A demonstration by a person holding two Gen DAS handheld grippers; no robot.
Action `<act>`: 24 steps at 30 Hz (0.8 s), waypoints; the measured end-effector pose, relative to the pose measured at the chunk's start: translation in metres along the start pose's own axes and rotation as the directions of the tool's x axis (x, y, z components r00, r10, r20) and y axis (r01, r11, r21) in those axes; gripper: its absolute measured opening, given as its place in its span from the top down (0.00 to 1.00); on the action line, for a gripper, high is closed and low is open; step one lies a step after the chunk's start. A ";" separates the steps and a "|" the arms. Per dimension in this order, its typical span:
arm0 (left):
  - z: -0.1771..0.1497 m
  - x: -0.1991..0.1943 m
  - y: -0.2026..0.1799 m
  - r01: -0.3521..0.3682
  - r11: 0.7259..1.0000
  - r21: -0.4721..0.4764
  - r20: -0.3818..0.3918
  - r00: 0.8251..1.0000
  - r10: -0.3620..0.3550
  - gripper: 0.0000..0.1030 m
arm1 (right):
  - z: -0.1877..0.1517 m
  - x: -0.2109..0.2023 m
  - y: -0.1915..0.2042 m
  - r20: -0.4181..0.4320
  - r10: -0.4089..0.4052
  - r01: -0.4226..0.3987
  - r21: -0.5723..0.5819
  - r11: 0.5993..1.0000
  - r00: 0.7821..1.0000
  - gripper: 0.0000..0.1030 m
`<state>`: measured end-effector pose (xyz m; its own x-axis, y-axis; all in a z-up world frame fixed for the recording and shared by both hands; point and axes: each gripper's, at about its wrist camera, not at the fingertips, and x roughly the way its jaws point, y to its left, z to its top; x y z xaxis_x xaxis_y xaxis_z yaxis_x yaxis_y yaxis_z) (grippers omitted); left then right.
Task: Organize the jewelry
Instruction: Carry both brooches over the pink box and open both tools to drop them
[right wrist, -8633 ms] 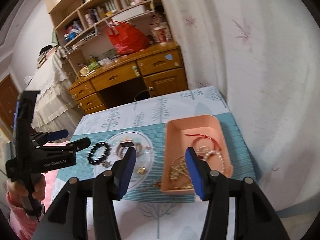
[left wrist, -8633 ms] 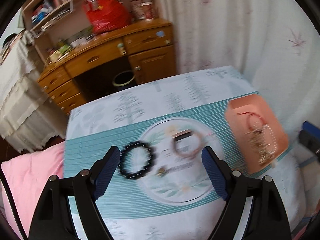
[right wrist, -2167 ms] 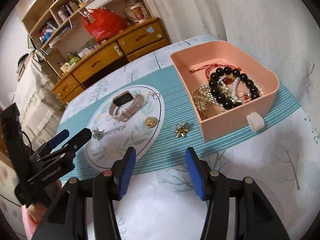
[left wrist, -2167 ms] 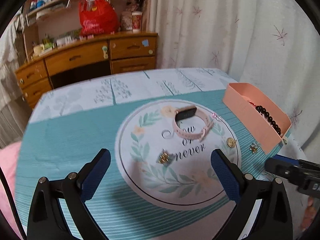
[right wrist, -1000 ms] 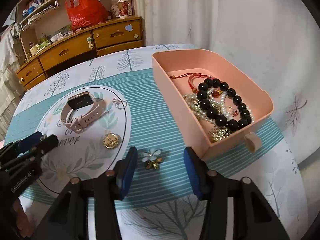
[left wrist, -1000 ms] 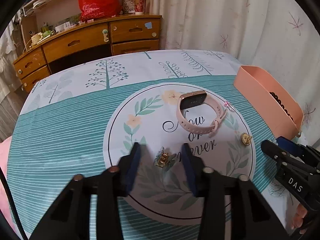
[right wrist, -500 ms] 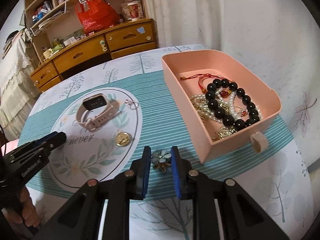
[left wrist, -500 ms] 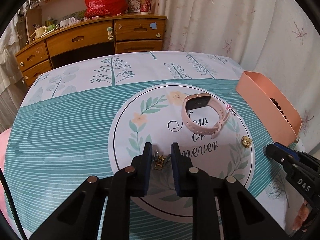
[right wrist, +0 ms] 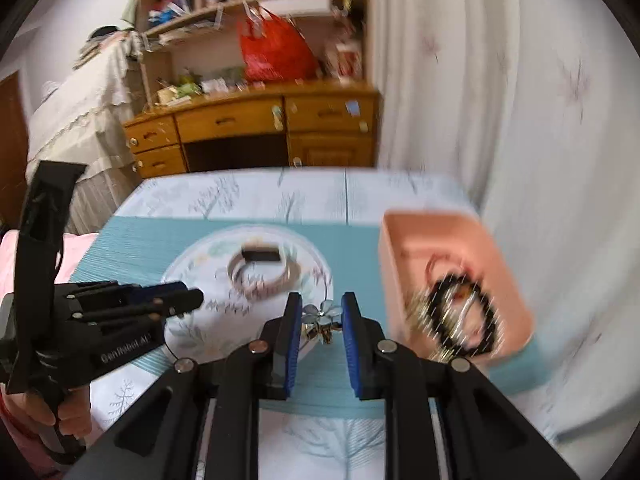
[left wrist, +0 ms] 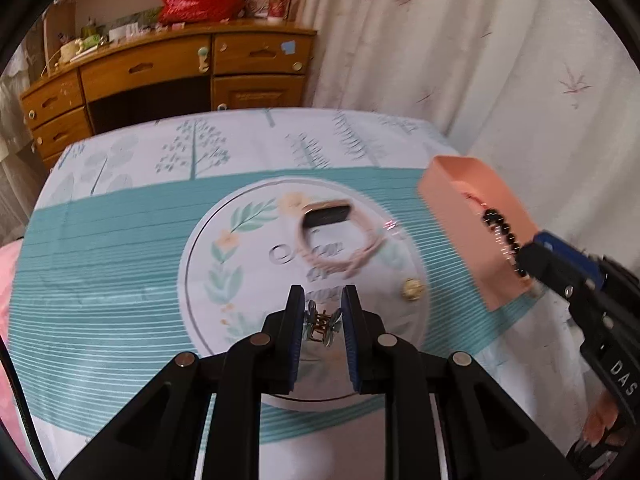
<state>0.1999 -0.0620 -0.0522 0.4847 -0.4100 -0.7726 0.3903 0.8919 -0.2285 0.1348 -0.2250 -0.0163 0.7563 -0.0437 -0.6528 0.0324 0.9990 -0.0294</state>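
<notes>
While the left gripper clamps a gold flower brooch, the right gripper clamps a pale flower brooch beside the pink tray.

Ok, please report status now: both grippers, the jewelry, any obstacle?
Left gripper shut on small gold flower clip. Right gripper shut on silver flower brooch. Pink plastic tray close by, nothing in the way.

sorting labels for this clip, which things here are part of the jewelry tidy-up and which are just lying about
Part of the job:
left claw shut on gold brooch
right claw shut on flower brooch
pink tray
pink watch
gold coin

Lying about:
red bag
wooden desk
</notes>
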 end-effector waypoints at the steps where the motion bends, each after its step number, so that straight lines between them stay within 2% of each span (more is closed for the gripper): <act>1: 0.003 -0.004 -0.006 -0.004 1.000 0.002 0.002 1.000 0.004 0.84 | 0.005 -0.007 -0.005 0.016 0.017 -0.017 0.006 1.000 1.000 0.81; 3: 0.009 -0.012 -0.016 -0.003 1.000 -0.004 -0.002 1.000 0.003 0.84 | 0.009 -0.014 -0.015 0.021 0.035 -0.036 0.040 0.999 0.999 0.81; 7: 0.023 -0.026 -0.036 0.073 0.997 -0.023 -0.009 0.997 -0.074 0.84 | 0.012 -0.024 -0.031 0.025 0.058 -0.060 0.066 0.996 0.998 0.81; 13: 0.044 -0.037 -0.080 0.139 0.990 0.005 0.039 0.990 -0.139 0.84 | 0.014 -0.032 -0.058 0.028 0.081 -0.084 0.113 0.990 0.996 0.81; 17: 0.058 -0.032 -0.107 0.184 0.983 0.022 0.040 0.982 -0.185 0.84 | 0.014 -0.033 -0.078 0.034 0.070 -0.074 0.154 0.985 0.997 0.81; 22: 0.072 -0.021 -0.141 0.204 0.978 0.047 0.044 0.977 -0.207 0.84 | 0.010 -0.031 -0.113 0.023 0.050 -0.054 0.227 0.972 0.998 0.81; 24: 0.077 -0.013 -0.153 0.211 0.976 0.060 0.034 0.976 -0.213 0.84 | 0.007 -0.029 -0.128 0.017 0.068 -0.070 0.263 0.962 0.998 0.81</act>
<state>0.1937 -0.2080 0.0382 0.4167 -0.5972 -0.6854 0.5300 0.7721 -0.3505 0.1133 -0.3518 0.0114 0.7679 0.0243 -0.6401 0.1499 0.9647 0.2164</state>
